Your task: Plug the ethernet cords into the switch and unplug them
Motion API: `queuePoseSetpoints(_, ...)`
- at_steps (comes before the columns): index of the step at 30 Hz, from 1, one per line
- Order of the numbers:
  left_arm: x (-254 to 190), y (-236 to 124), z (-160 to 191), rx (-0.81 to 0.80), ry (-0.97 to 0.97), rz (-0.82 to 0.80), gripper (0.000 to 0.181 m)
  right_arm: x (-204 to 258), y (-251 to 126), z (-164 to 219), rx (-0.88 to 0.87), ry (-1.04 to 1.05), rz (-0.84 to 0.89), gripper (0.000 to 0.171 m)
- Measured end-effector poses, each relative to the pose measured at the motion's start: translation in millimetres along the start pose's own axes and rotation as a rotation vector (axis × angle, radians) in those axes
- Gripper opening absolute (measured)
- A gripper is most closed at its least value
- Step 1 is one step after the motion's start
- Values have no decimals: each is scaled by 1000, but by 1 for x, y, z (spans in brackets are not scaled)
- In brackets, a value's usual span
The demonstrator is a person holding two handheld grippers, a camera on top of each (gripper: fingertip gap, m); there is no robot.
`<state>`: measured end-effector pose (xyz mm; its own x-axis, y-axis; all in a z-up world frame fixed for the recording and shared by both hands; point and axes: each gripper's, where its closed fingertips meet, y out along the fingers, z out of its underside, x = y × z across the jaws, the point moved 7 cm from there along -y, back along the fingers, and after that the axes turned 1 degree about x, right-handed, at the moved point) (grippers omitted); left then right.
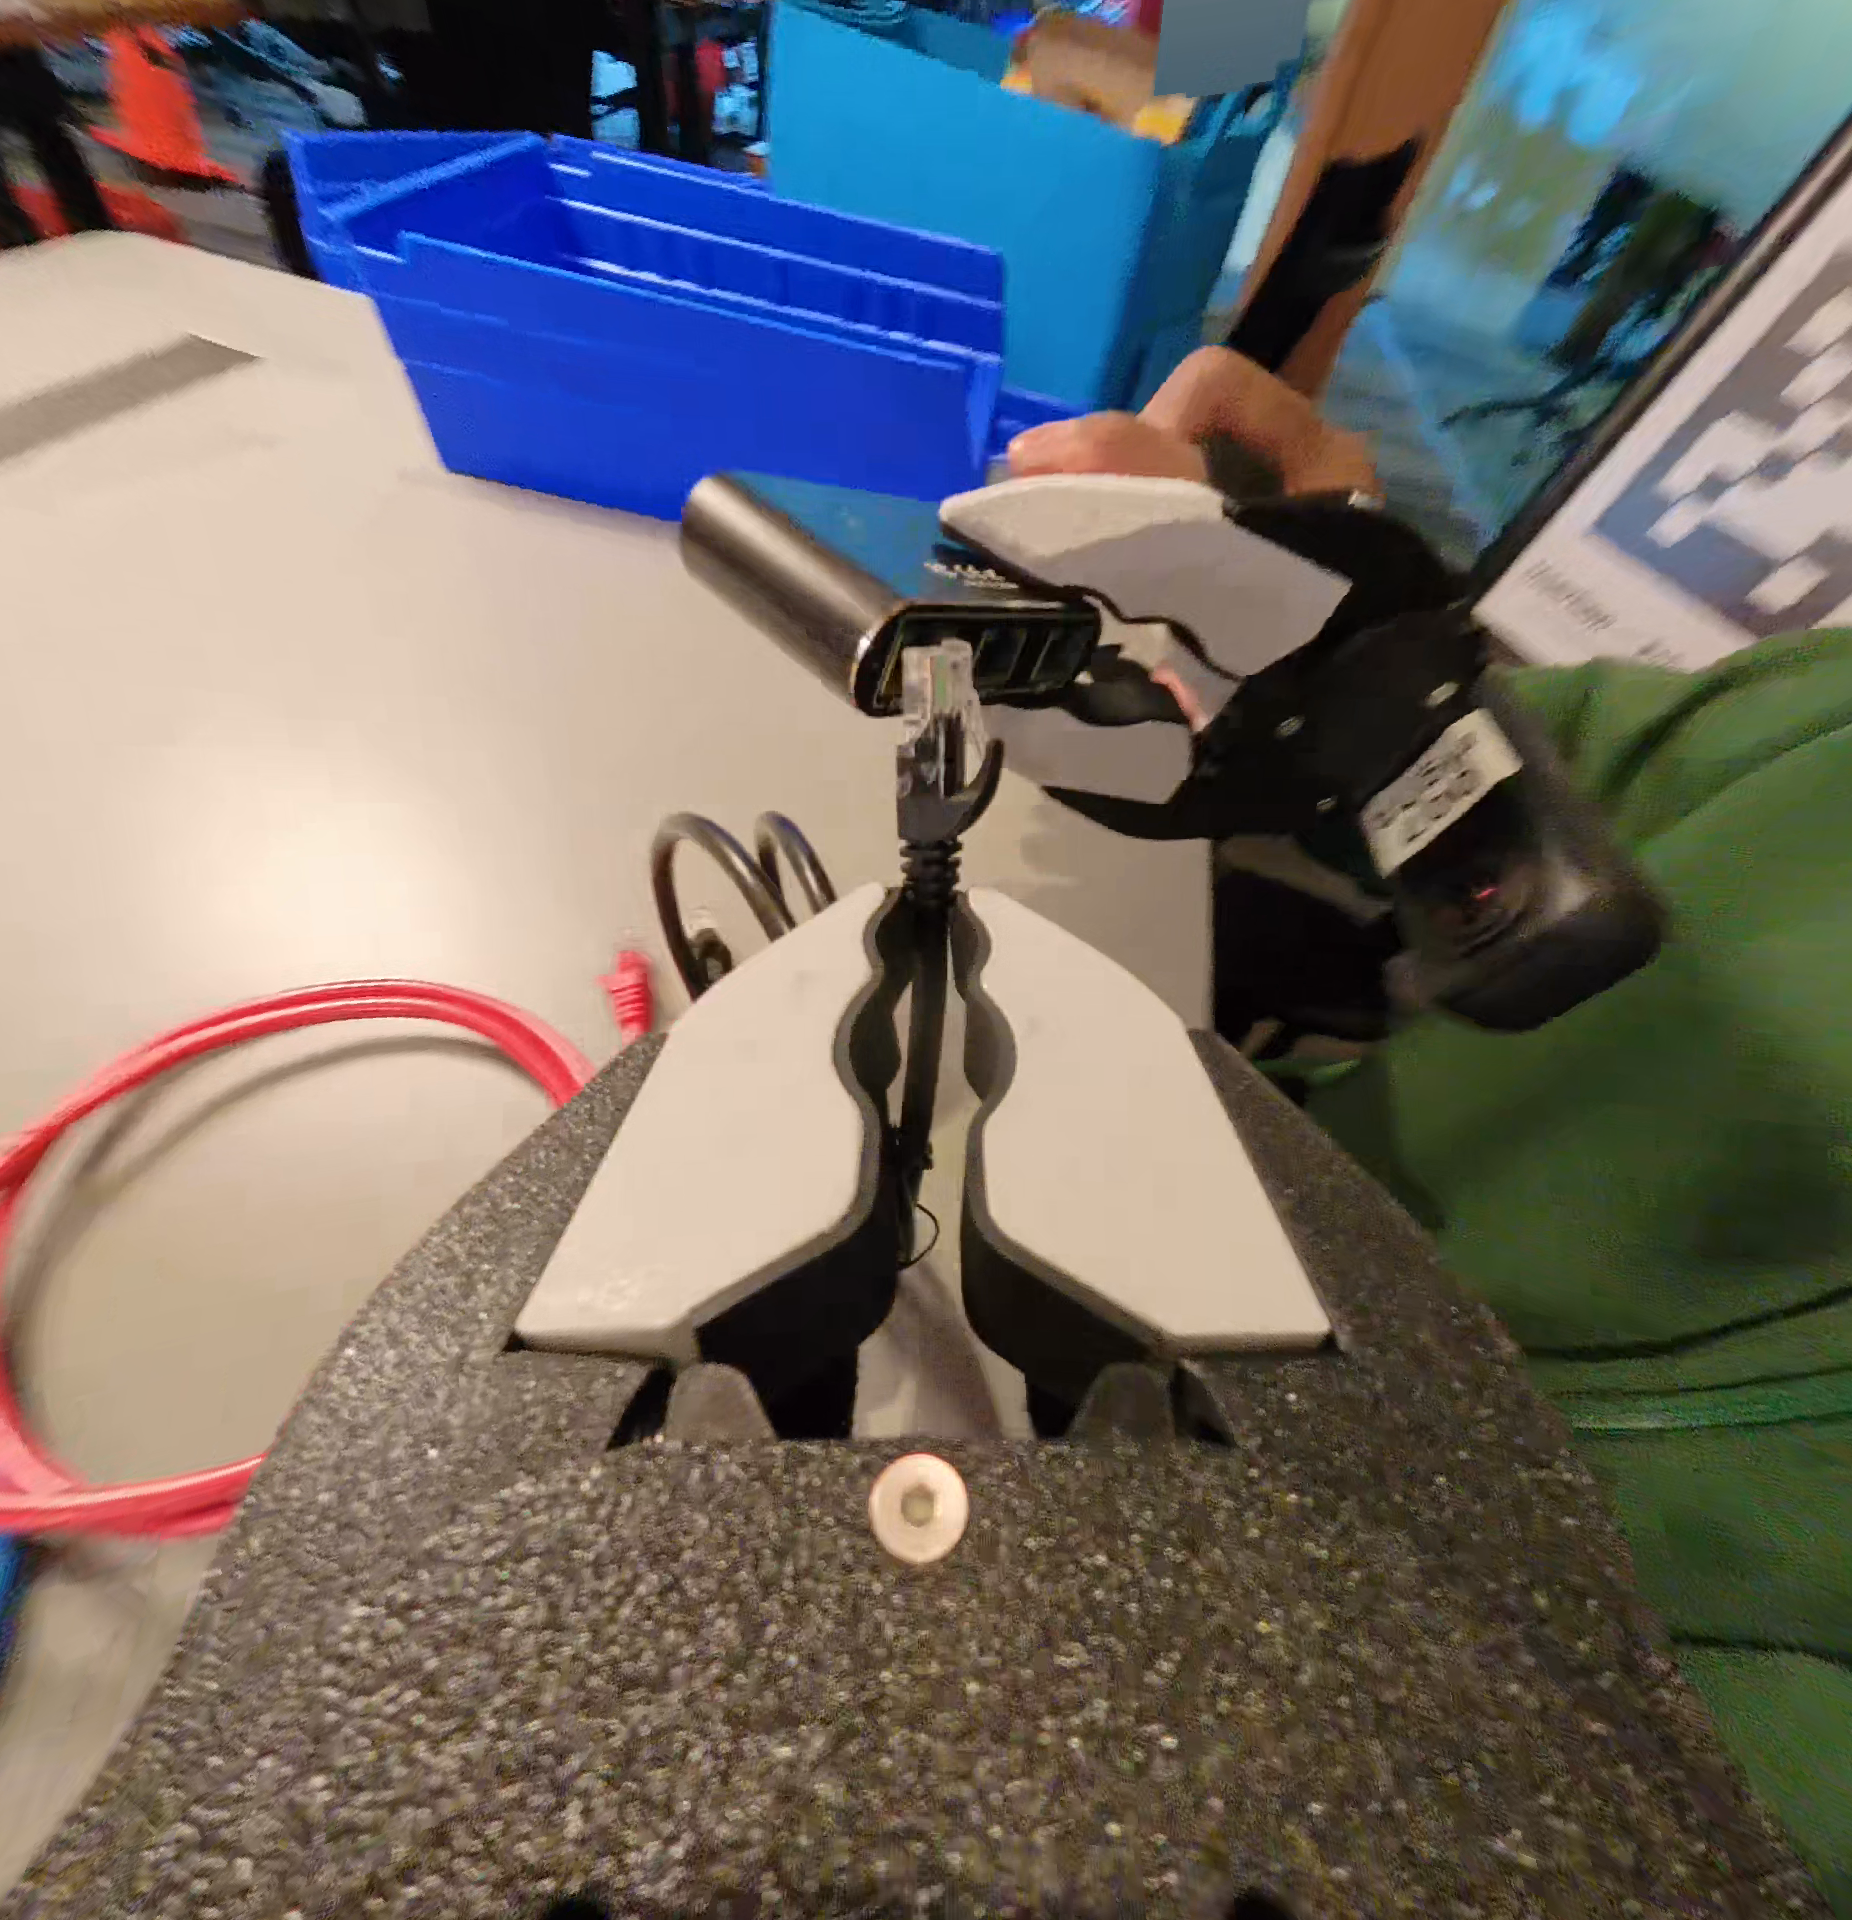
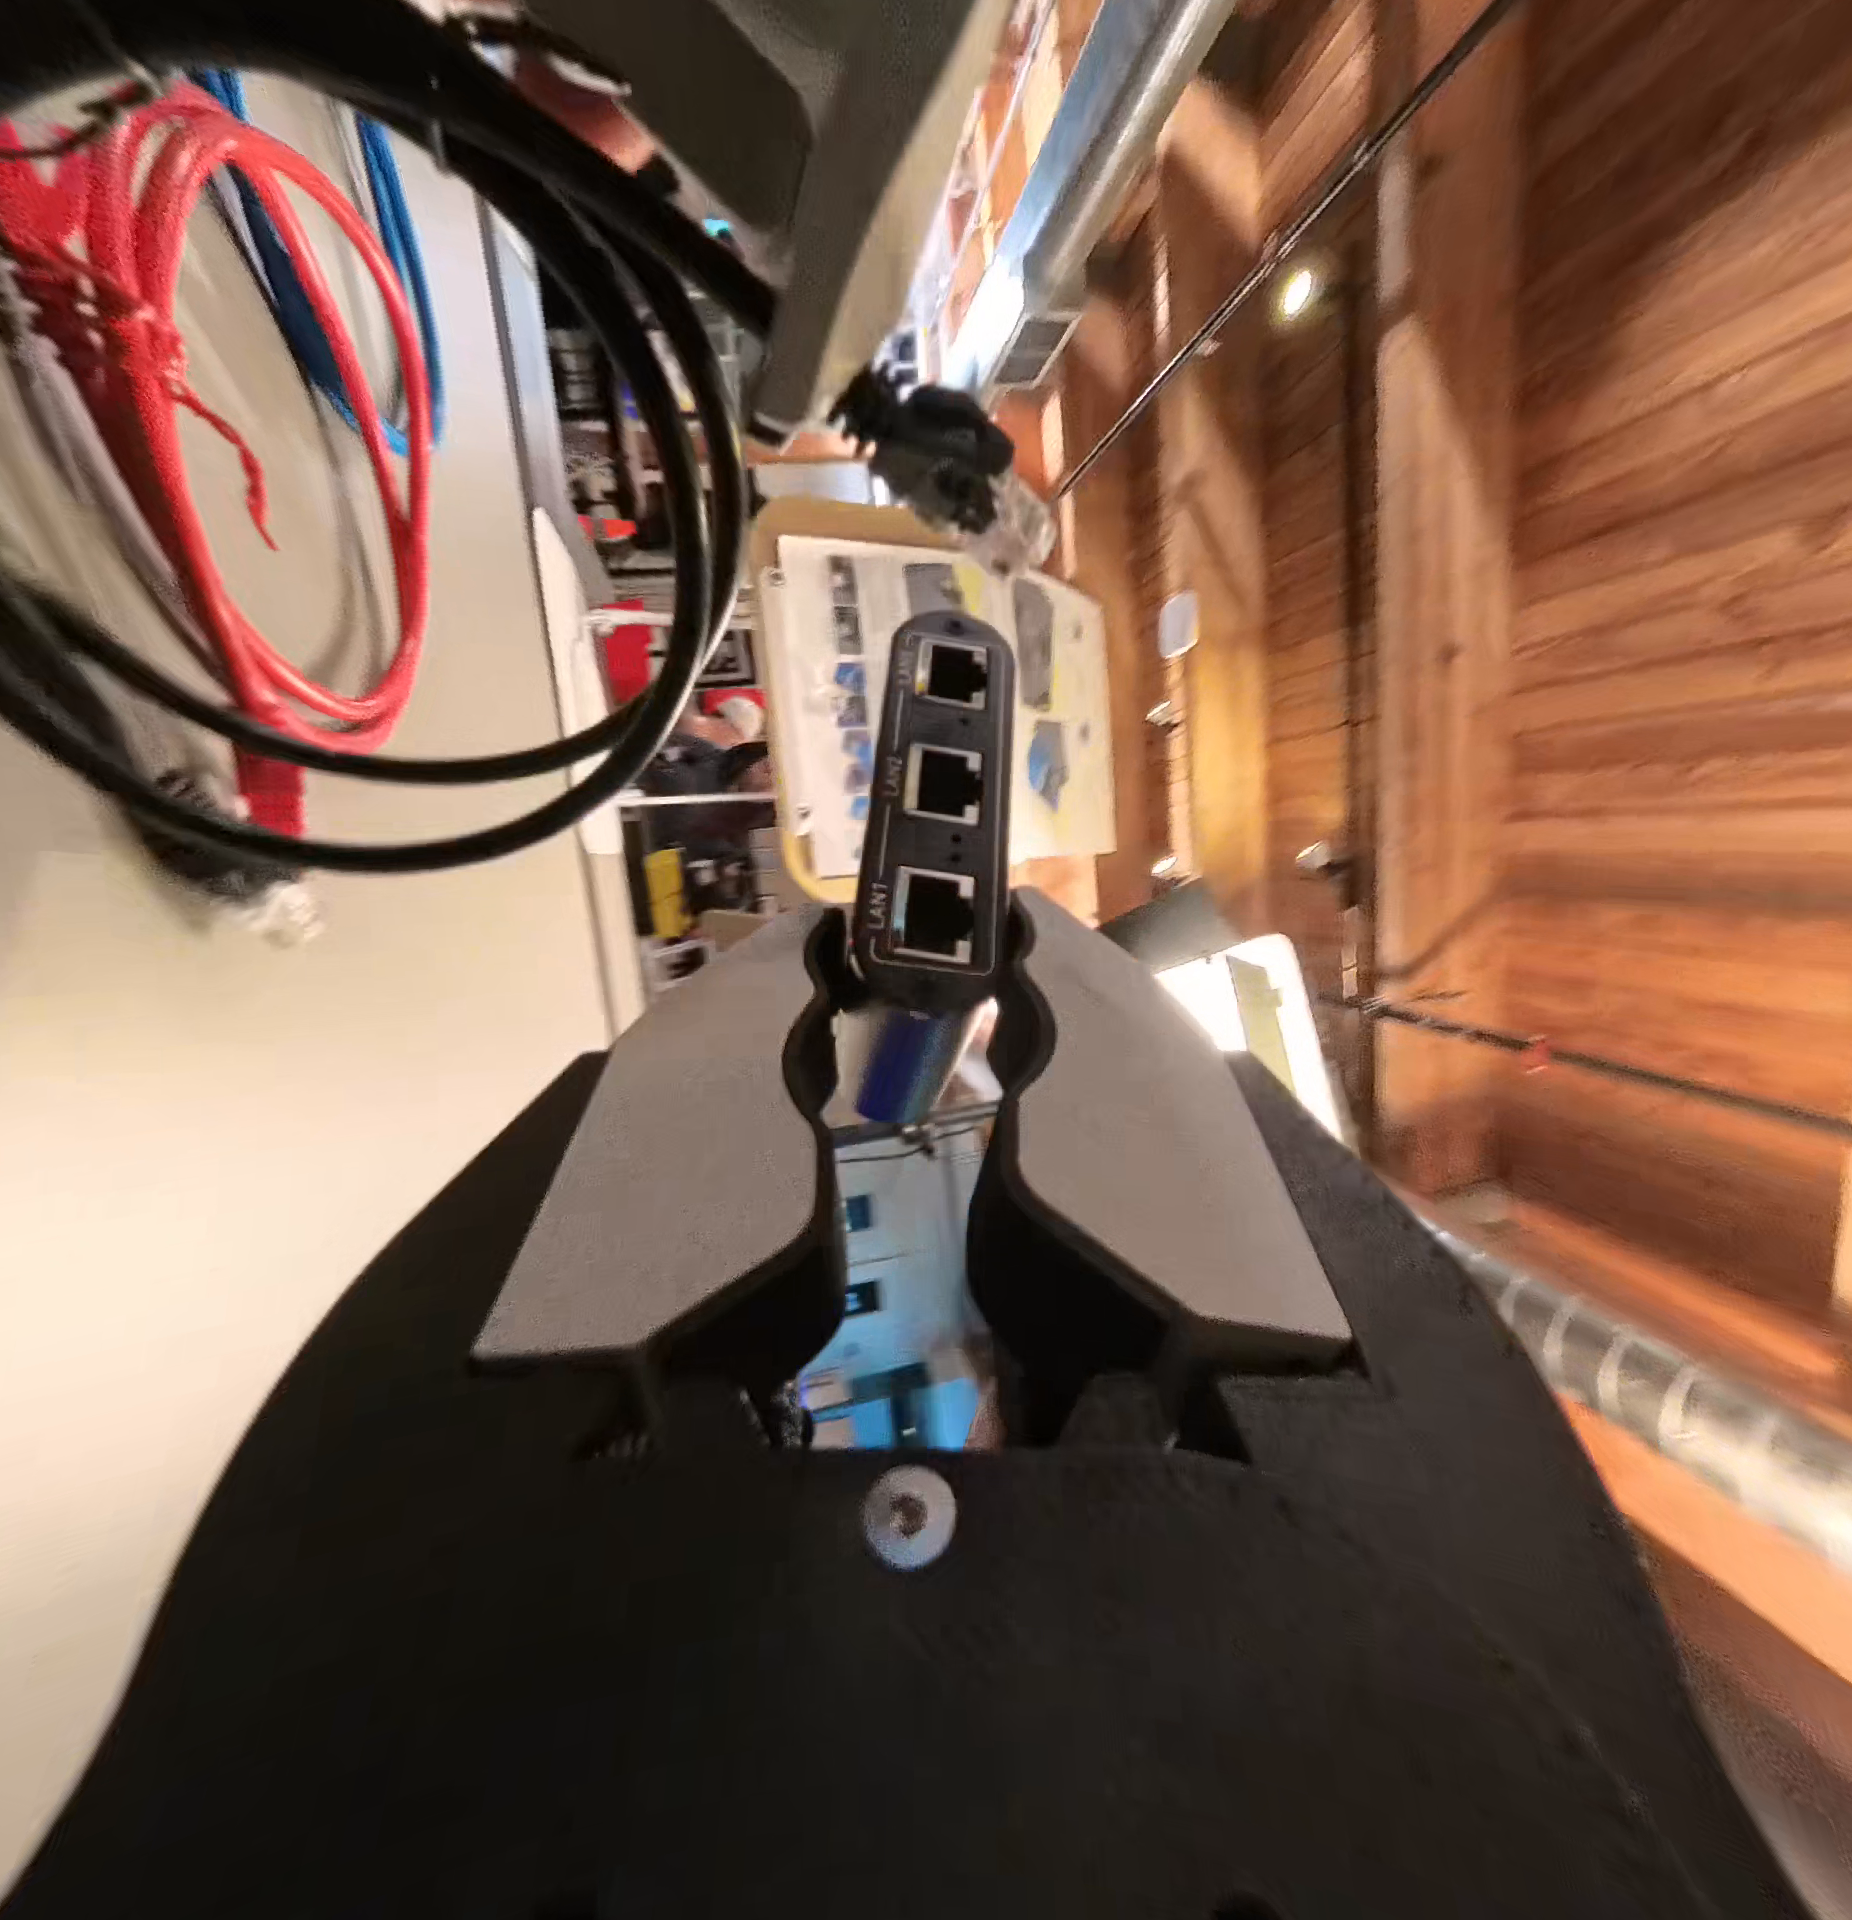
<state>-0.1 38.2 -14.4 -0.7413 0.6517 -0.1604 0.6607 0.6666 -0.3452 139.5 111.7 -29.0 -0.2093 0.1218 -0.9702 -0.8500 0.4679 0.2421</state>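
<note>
The step in hand looks like the first plug-in: no cord is seated yet, and all three ports of the switch (image 2: 937, 800) show empty in the right wrist view.

The left gripper (image 1: 927, 914) is closed tight on the black ethernet cord (image 1: 920, 1049) just behind its boot, so the clear connector (image 1: 941, 707) stands out past the fingertips toward 12 o'clock. The connector's tip overlaps the switch's port face (image 1: 979, 660) in the left wrist view; whether it has entered a port cannot be told.

The right gripper (image 2: 922, 956), coming in from 3 o'clock in the left wrist view, is clamped on the switch's dark cylindrical body, which is held off the grey table (image 1: 278, 623).

Next, the plug likely needs squaring to a port opening, latch tab on the correct side, then a straight push while the right gripper braces the switch.

A red ethernet cord (image 1: 278, 1023) lies coiled at 9 o'clock, a blue bin (image 1: 673, 343) at 11 o'clock.

Small white lettering sits beside each port, a printed sticker is on the right gripper, and a blurred coded marker on a board is at 2 o'clock.
</note>
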Motion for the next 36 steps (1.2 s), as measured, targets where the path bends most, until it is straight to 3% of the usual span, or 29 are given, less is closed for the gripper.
queuePoseSetpoints(1,0,1,1,-15,-48,49,8,-1,1,-1,-8,-32,26,27)
queuePoseSetpoints(8,-2,10,11,-60,-267,260,8,-4,8,-3,-65,-197,135,27)
queuePoseSetpoints(19,6,13,25,-92,-409,307,7,1,11,-2,-162,-343,179,27)
queuePoseSetpoints(36,23,17,38,34,-424,339,8,5,14,-7,-530,-570,-25,26)
